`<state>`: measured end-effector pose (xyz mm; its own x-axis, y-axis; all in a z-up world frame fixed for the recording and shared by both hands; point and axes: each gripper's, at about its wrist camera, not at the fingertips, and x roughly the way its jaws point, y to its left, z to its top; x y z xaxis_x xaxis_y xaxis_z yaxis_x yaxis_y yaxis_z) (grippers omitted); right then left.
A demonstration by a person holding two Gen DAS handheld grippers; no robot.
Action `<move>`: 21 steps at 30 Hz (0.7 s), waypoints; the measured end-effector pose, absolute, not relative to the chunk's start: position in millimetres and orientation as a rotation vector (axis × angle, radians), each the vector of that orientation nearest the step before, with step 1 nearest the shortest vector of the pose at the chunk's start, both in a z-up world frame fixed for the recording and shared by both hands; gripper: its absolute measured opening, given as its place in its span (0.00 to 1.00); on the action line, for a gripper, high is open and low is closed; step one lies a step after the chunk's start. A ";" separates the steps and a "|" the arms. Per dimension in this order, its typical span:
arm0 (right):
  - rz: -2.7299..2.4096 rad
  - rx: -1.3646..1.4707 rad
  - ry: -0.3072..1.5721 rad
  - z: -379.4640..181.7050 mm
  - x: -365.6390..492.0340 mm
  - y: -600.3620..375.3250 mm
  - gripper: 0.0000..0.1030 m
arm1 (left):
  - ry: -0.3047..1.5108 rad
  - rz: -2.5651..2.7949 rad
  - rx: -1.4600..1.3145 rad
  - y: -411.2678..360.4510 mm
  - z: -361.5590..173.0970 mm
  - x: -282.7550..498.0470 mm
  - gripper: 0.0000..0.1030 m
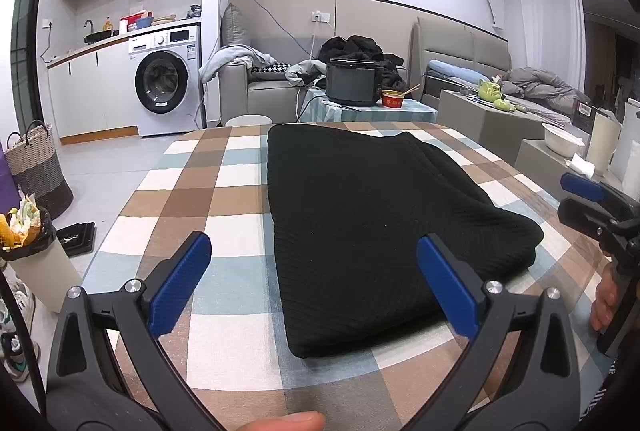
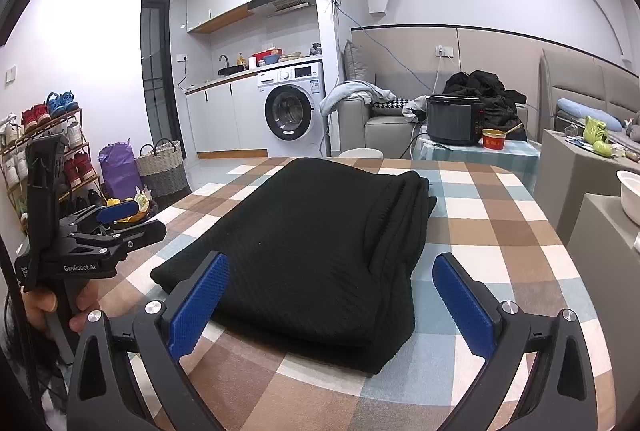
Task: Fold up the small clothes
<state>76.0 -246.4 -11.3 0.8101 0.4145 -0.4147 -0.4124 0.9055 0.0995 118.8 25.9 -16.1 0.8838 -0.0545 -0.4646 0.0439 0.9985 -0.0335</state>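
Note:
A black knit garment (image 1: pixel 360 223) lies folded into a long flat rectangle on the checked tablecloth (image 1: pixel 200 191); it also shows in the right wrist view (image 2: pixel 320 251). My left gripper (image 1: pixel 314 251) is open and empty, held just above the garment's near left edge. My right gripper (image 2: pixel 332 271) is open and empty, held just above the garment's near end. The right gripper shows at the right edge of the left wrist view (image 1: pixel 592 199), and the left gripper shows at the left of the right wrist view (image 2: pixel 116 219).
The checked tablecloth (image 2: pixel 500 251) covers the table. A side table with a dark cooker (image 1: pixel 352 81) and red bowl (image 1: pixel 394 98) stands behind. A bin (image 1: pixel 36 263) and basket (image 1: pixel 36 167) sit on the floor at left. White containers (image 1: pixel 600 147) stand at right.

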 end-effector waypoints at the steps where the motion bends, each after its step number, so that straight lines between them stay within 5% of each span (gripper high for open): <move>1: 0.439 0.006 0.445 -11.3 75.9 -246.3 1.00 | 0.483 -0.051 -0.024 25.8 -16.2 118.8 0.99; 21: 0.438 0.006 0.446 -11.5 75.4 -245.9 1.00 | 0.484 -0.050 -0.023 25.8 -16.1 118.8 0.99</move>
<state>75.4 -245.9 -11.5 0.8107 0.4114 -0.4165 -0.4088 0.9071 0.1002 118.8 25.8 -16.1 0.8838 -0.0538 -0.4648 0.0431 0.9985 -0.0337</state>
